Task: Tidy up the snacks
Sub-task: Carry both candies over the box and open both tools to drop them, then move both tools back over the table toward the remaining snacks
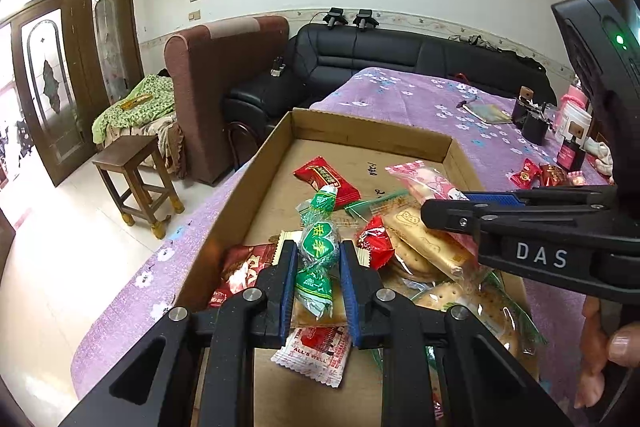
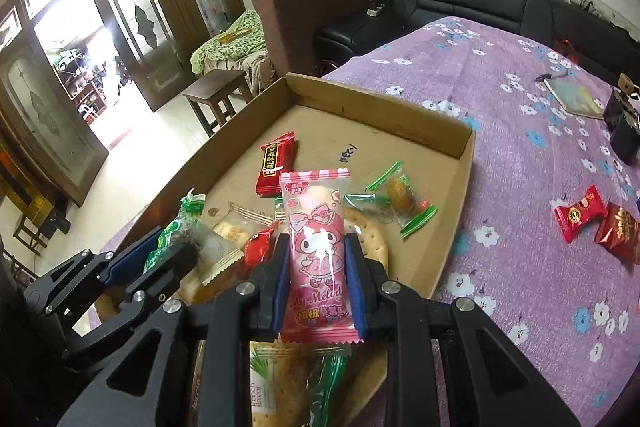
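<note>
A shallow cardboard tray point(image 1: 360, 131) point(image 2: 384, 115) lies on a purple flowered tablecloth and holds several wrapped snacks. My left gripper point(image 1: 319, 259) is shut on a green twist-wrapped candy point(image 1: 318, 247), held over the tray's near end. In the right wrist view that candy point(image 2: 176, 227) shows at lower left in the left gripper point(image 2: 160, 247). My right gripper point(image 2: 317, 255) is shut on a pink My Melody snack packet point(image 2: 316, 247), also over the tray. From the left wrist view the right gripper point(image 1: 448, 207) enters from the right with the pink packet point(image 1: 424, 179).
In the tray lie a red bar packet point(image 2: 276, 163), biscuit packs point(image 1: 432, 247) and small green-wrapped sweets point(image 2: 400, 201). Red candies point(image 2: 580, 215) lie loose on the cloth to the right. Dark boxes and a pink jar point(image 1: 576, 119) stand at the far right. A wooden stool point(image 1: 136, 183) stands beside the table.
</note>
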`<state>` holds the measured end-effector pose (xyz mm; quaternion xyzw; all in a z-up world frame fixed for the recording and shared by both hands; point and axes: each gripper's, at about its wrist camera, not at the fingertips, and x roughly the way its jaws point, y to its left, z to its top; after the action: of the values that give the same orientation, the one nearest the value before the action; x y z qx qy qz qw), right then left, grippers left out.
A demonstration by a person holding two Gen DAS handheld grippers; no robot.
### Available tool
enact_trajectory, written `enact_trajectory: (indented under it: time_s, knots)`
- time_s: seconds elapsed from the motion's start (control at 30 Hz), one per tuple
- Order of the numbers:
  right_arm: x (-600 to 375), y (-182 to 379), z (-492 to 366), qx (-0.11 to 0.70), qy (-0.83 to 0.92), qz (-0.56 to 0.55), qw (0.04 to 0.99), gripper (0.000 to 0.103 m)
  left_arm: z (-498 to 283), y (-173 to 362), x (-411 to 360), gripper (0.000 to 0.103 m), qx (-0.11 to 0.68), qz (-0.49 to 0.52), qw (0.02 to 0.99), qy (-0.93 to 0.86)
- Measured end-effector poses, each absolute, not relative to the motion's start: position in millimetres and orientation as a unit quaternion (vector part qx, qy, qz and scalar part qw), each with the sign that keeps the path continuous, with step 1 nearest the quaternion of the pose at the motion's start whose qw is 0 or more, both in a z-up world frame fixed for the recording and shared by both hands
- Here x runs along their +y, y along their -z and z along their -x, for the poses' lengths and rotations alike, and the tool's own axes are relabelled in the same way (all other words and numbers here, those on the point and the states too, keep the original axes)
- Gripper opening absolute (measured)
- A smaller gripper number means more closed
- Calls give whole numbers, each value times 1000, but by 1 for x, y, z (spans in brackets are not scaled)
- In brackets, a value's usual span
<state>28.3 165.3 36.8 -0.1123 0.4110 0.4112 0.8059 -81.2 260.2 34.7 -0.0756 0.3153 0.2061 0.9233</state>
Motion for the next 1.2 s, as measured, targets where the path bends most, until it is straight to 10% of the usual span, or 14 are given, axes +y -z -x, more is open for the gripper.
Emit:
enact_trajectory:
  time_s: [0.33,0.47,1.2]
  knots:
    - [167,-49,-8,351,-387,180,833,48,85,-35,265,24,312,87,923,-208]
    - [167,-58,5,314,-372,213,847,57,90,-38,265,50,301,90,924,-217]
    - [127,-72,45,195,-292,296,888,66,97,-60,244,62,276,68,931,-228]
